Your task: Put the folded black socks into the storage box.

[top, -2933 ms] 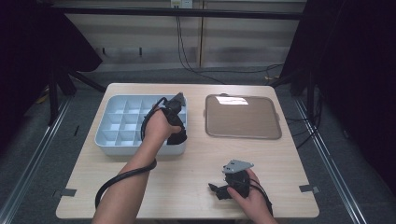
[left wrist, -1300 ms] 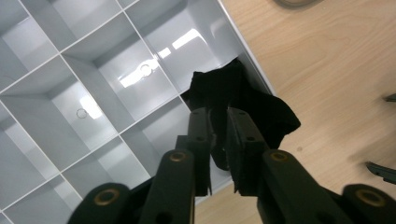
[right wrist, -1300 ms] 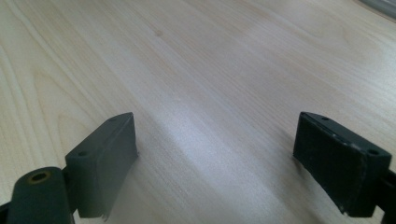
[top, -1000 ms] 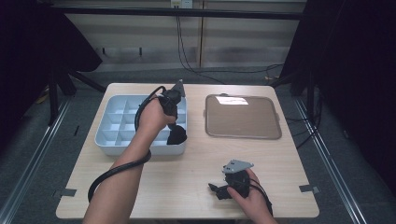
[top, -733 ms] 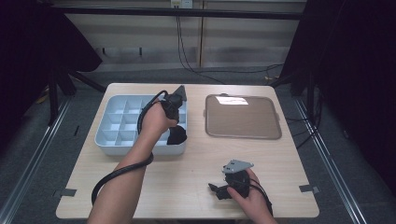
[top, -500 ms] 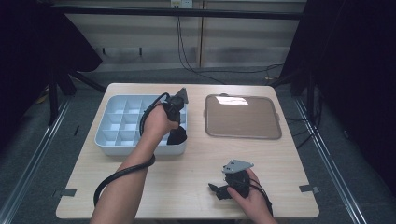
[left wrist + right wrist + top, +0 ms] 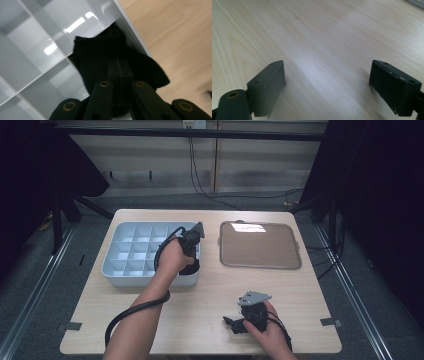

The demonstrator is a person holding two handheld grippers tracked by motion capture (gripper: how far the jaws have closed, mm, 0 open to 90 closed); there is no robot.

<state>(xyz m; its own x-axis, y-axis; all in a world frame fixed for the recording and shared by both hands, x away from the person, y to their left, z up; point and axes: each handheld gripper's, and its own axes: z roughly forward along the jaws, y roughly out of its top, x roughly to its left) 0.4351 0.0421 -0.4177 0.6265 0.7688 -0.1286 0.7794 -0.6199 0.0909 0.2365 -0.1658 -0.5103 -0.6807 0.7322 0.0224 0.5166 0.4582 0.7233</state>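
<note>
A black cloth (image 7: 105, 55) hangs over the near right corner compartment of the grey divided tray (image 7: 135, 252). My left gripper (image 7: 120, 67) is shut on it, the jaws pinched together on the fabric. From above, the left gripper (image 7: 190, 255) sits over the tray's right edge with the black cloth (image 7: 190, 269) bunched beneath the hand. My right gripper (image 7: 328, 82) rests low over the bare wooden table, open, with nothing between its fingers (image 7: 267, 87). In the high view the right gripper (image 7: 233, 324) lies near the table's front edge.
A brown flat tray (image 7: 260, 245) lies at the back right of the table. The divided tray's walls (image 7: 37, 45) stand left of the cloth, bare wood (image 7: 175, 37) to its right. A cable (image 7: 130, 312) trails from the left gripper along the forearm.
The left gripper rose toward the far side of the tray, then came back down and nearer, still on the cloth. The right gripper has stayed put.
</note>
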